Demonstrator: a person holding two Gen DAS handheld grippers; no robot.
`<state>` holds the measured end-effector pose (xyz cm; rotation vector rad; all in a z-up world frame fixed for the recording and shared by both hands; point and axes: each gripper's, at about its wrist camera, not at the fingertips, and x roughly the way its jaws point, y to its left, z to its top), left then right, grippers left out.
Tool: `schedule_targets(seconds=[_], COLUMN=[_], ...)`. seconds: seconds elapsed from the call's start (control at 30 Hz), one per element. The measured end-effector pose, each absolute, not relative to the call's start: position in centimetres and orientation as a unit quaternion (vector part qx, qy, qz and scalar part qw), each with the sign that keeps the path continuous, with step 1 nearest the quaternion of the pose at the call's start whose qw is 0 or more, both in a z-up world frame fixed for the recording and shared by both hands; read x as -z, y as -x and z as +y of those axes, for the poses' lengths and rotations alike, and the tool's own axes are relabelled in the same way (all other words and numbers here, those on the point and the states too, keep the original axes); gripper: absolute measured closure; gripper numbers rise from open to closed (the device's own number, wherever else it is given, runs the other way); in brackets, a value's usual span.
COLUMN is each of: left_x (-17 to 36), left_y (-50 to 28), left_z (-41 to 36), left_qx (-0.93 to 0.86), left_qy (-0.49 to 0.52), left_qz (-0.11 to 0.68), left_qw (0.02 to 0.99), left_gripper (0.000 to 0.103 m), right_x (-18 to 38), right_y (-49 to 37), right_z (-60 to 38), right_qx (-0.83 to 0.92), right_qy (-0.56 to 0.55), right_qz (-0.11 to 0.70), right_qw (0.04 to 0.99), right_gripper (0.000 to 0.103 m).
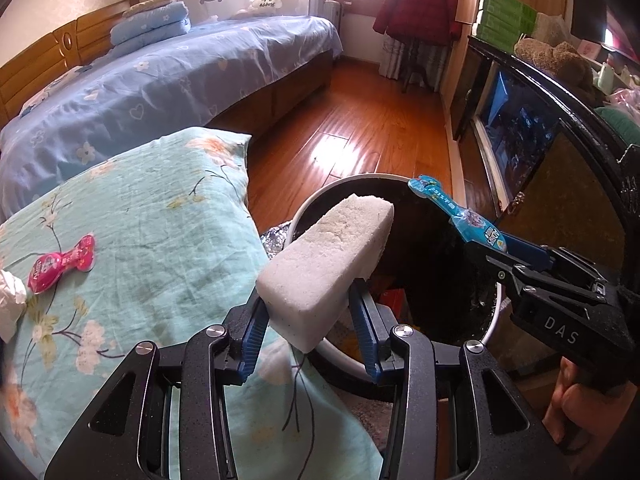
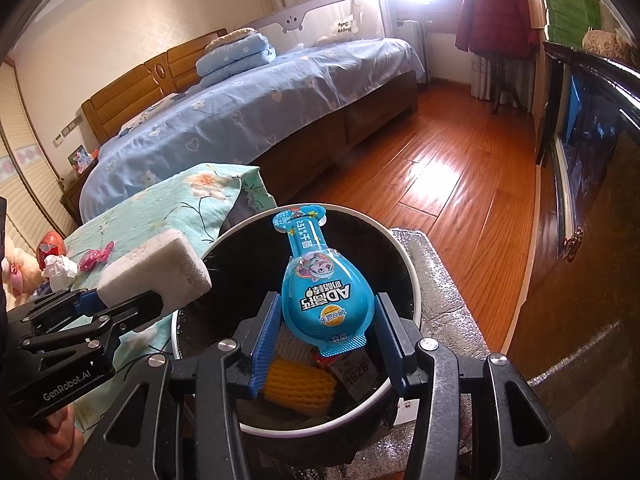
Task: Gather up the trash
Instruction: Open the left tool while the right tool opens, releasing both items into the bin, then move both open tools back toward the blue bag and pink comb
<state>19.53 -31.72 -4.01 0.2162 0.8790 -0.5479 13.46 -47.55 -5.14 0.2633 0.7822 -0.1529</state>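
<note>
Hovering over the bin (image 2: 416,304), both claws carry a piece of trash and neither has let go yet. The left claw (image 1: 310,316) is closed partway on a white foam block (image 1: 326,264), pads pressing its near end, with the far end poking out over the bin's white rim. The right claw (image 2: 326,340) pinches a blue snack pouch (image 2: 320,284) by its wide bottom edge, the narrow neck pointing away, and the pouch hangs right above the dark opening. Down inside I can make out a yellow foam net (image 2: 298,388) and some paper scraps (the bin is already partly filled, so this looks like a later round of pickups).

The step in hand, as I read it, is the drop: both items are in place or nearly so. The pouch should fall clean if the right claw simply opens. The block is less sure; from the left wrist view it seems to sit over the rim rather than fully over the hole, though the fisheye bends things and I cannot swear to it. A small push forward before releasing would be wise.

More waits behind: a pink pouch (image 1: 60,266) and a crumpled white tissue (image 1: 10,300) lie on the floral cloth (image 1: 160,220) beside the bin.
</note>
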Motion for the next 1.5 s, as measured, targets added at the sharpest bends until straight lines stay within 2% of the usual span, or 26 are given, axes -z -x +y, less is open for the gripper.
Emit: schedule_targets(seconds=[0.2, 0.33, 0.43, 0.47, 0.63, 0.7, 0.77, 1.5], left_x=[4.1, 4.1, 4.0, 4.0, 3.8, 3.9, 4.0, 5.2], left_y=[-19.7, -19.6, -19.6, -19.6, -18.6, -18.0, -17.5, -14.9], left_z=[-32.1, -31.9, -31.0, -30.7, -28.2, -27.0, -25.3, -9.0], left_qx=[0.267, 0.27, 0.269, 0.267, 0.251, 0.237, 0.222, 0.08], left_qy=[-0.108, -0.106, -0.092, -0.088, -0.077, -0.077, -0.075, -0.01], left_qz=[0.417, 0.415, 0.414, 0.415, 0.41, 0.403, 0.398, 0.4], left_qw=[0.862, 0.862, 0.865, 0.865, 0.873, 0.881, 0.887, 0.913], left_gripper=[0.06, 0.044, 0.033, 0.033, 0.032, 0.03, 0.029, 0.029], right_x=[5.4, 5.4, 5.1, 5.0, 4.5, 4.3, 4.2, 5.0], right_y=[-13.8, -13.7, -13.3, -13.2, -12.8, -12.7, -12.6, -15.5], right_z=[-48.2, -48.9, -48.9, -48.8, -47.6, -46.7, -45.4, -31.1], right_qx=[0.073, 0.069, 0.068, 0.066, 0.059, 0.051, 0.04, -0.094], right_qy=[-0.138, -0.156, -0.164, -0.168, -0.167, -0.164, -0.156, -0.086], right_qz=[0.385, 0.385, 0.377, 0.374, 0.368, 0.367, 0.367, 0.399], right_qw=[0.91, 0.907, 0.909, 0.91, 0.913, 0.914, 0.916, 0.908], right_gripper=[0.054, 0.052, 0.04, 0.034, 0.032, 0.022, 0.02, 0.019])
